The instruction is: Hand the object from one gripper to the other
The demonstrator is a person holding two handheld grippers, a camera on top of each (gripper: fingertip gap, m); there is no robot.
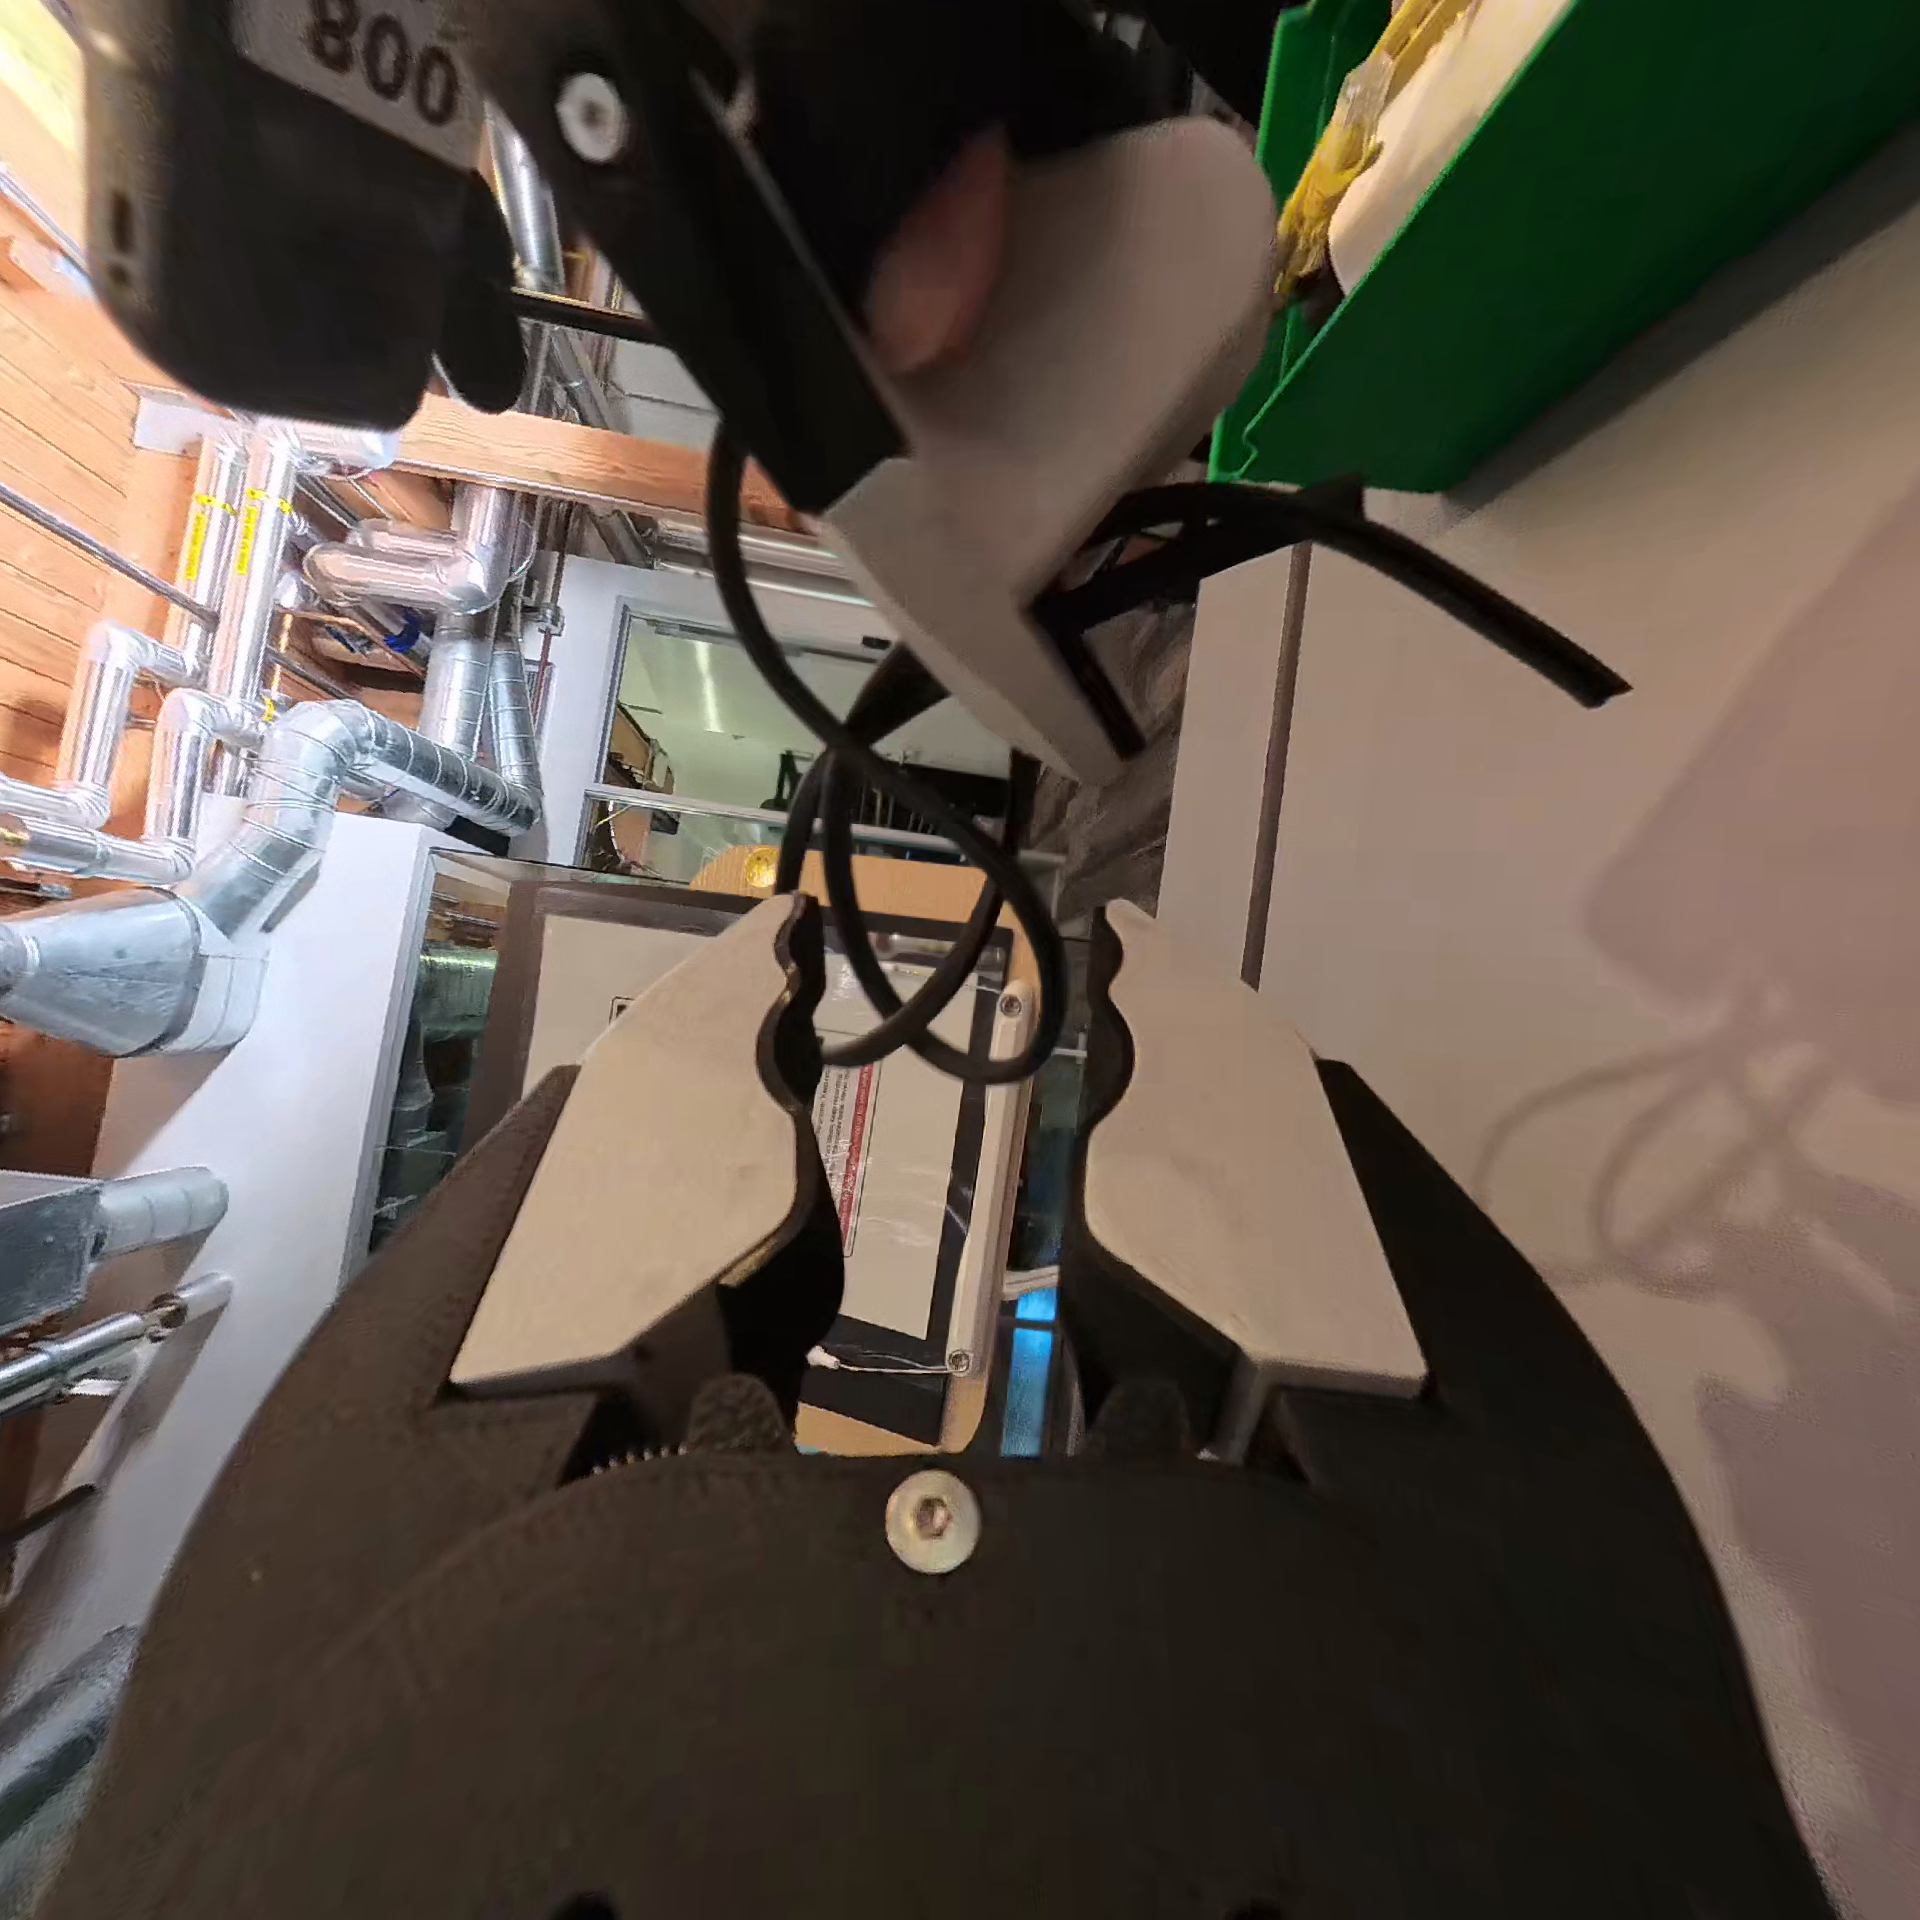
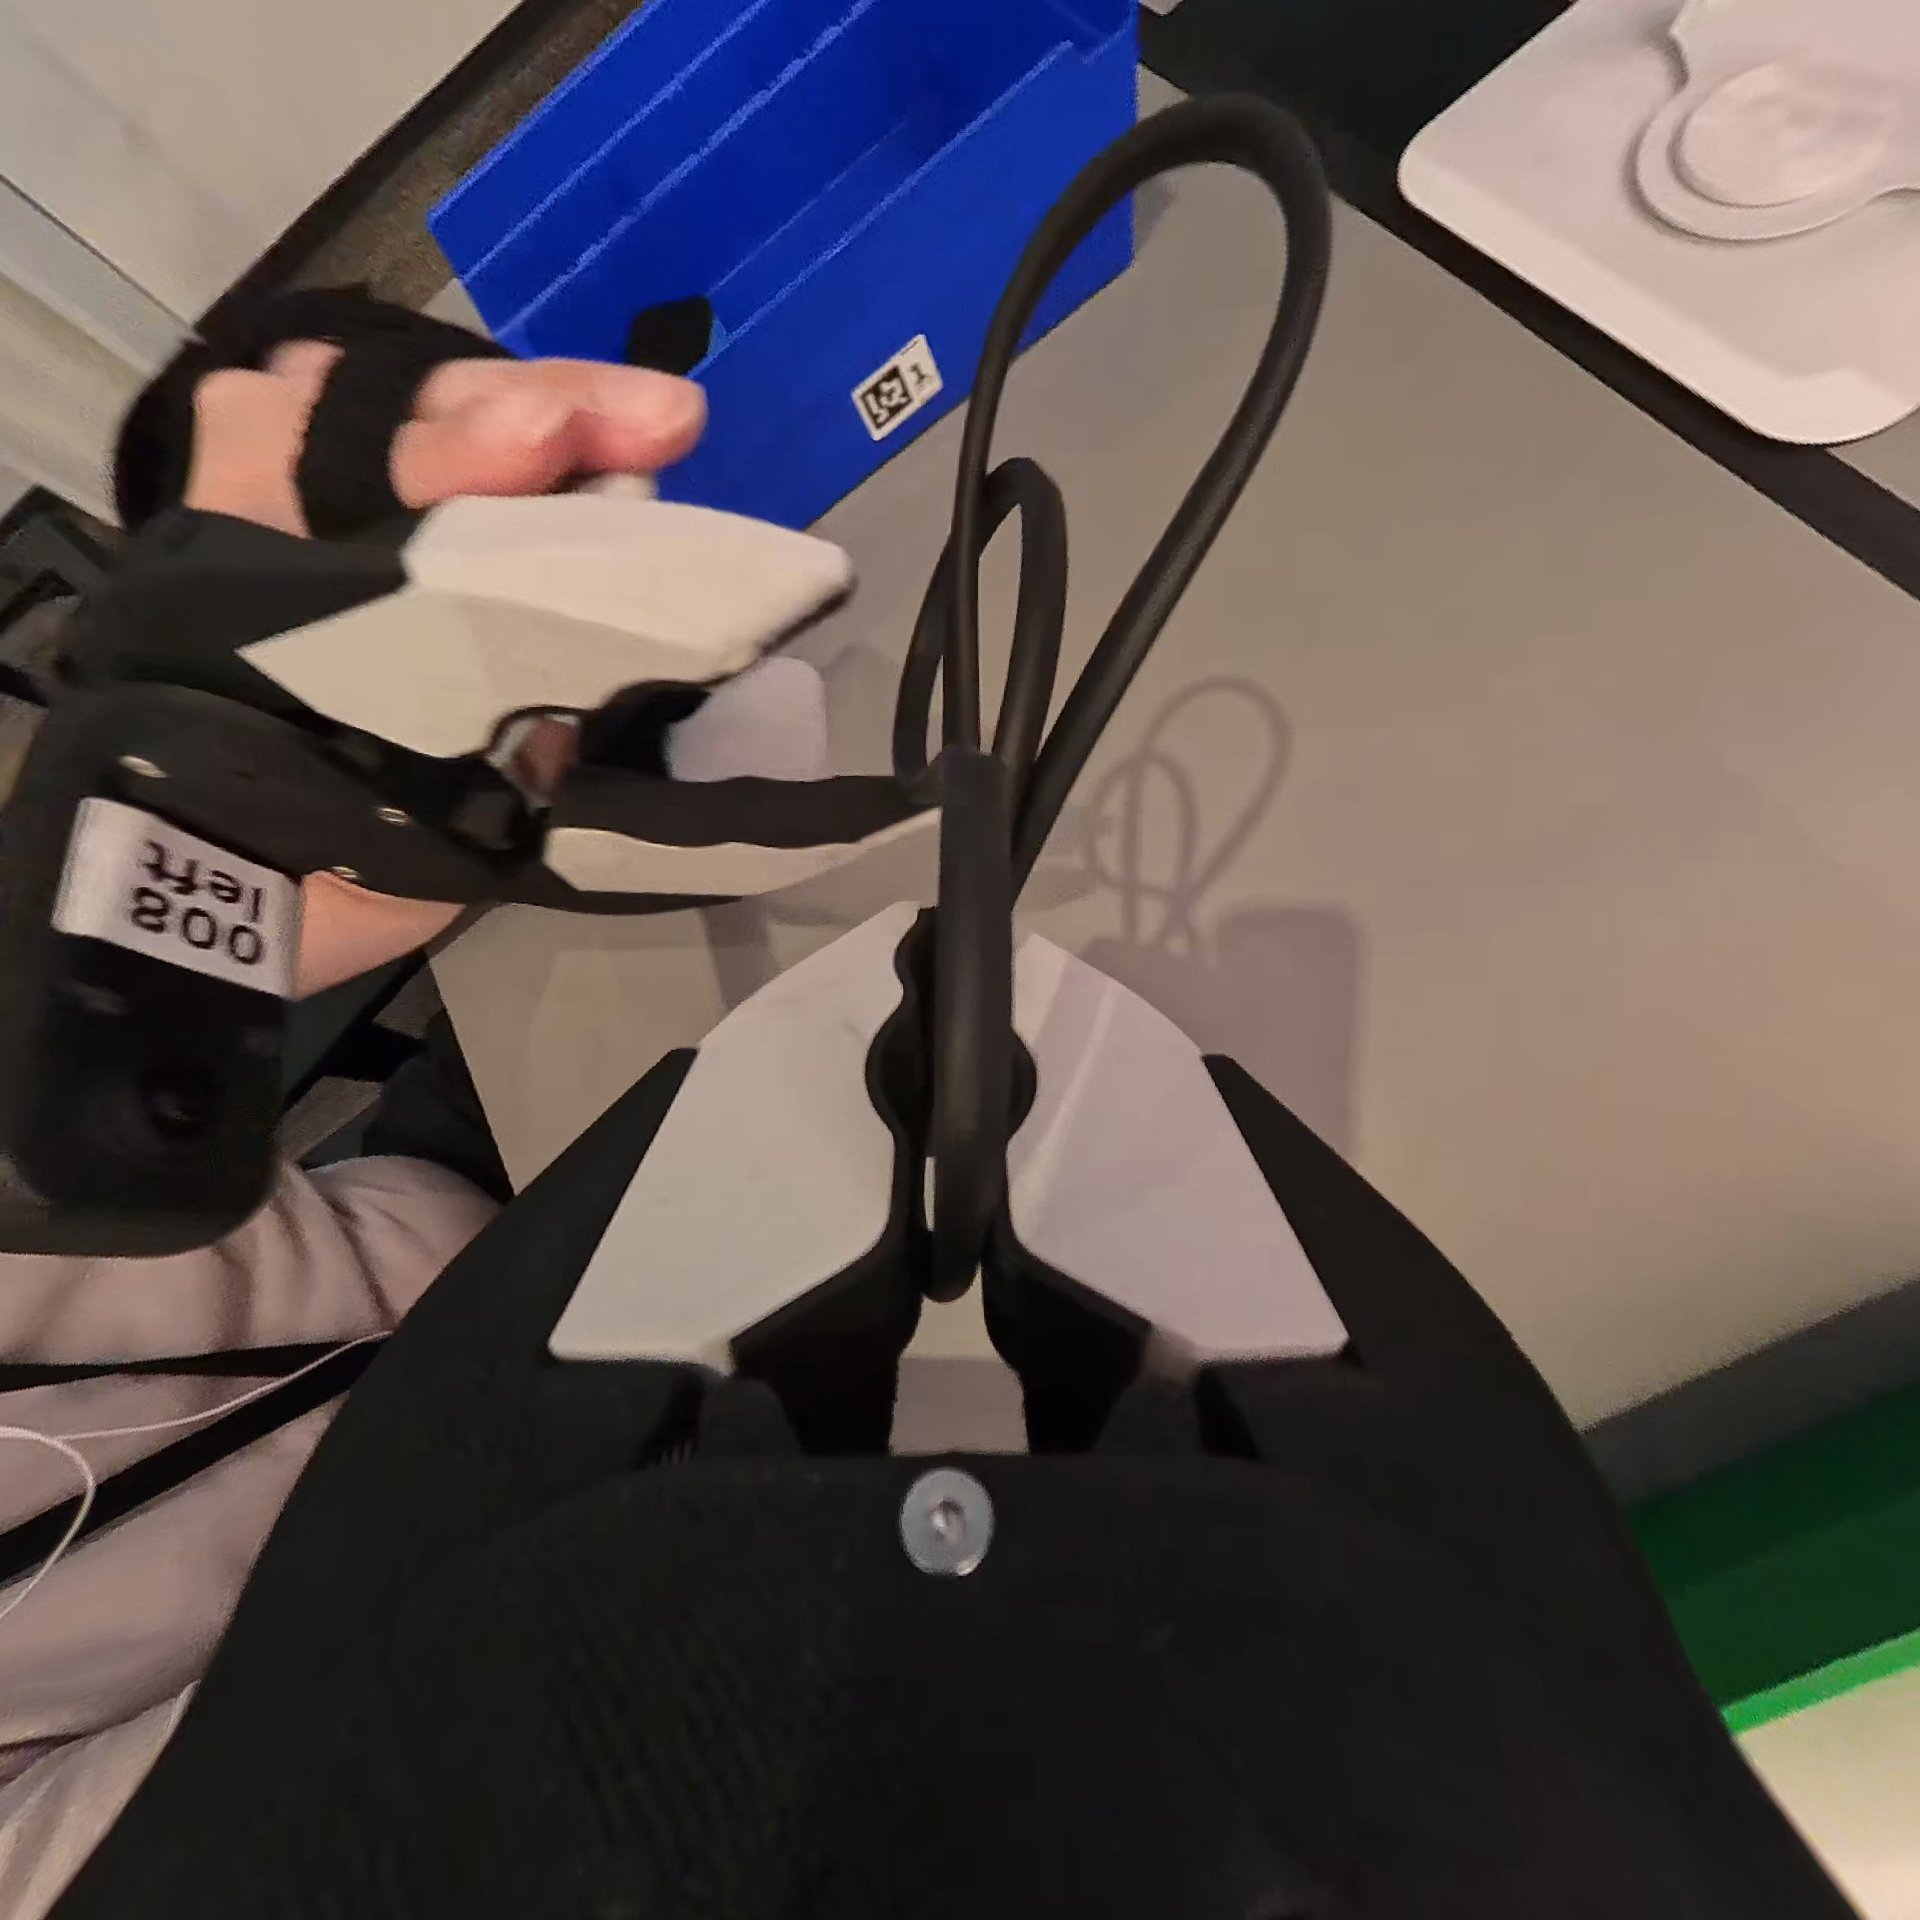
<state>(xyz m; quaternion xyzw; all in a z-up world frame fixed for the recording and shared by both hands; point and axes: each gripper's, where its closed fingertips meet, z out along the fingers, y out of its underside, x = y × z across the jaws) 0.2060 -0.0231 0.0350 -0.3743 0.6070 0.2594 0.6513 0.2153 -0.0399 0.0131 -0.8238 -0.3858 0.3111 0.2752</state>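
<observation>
A black cable (image 2: pixel 971 852), coiled in loops, is clamped in my right gripper (image 2: pixel 966 925), which is shut on it, with the loops rising above the fingertips. My left gripper (image 2: pixel 873 717) comes in from the left, open, and its lower fingertip is right beside the cable bundle. In the left wrist view my left gripper (image 1: pixel 956 935) is open and a thin loop of the cable (image 1: pixel 1455 584) hangs in front of its tips. The right gripper (image 1: pixel 1081 665) above it holds the cable from the top.
A blue bin (image 2: pixel 831 208) stands behind on the grey table (image 2: pixel 1507 779). A white moulded tray (image 2: pixel 1662 260) lies at the far right. A green bin (image 1: pixel 1610 260) holding yellow and white items is close to the right gripper. A gloved hand (image 2: pixel 520 426) holds the left gripper. My two grippers' fingertips are within a few centimetres of each other.
</observation>
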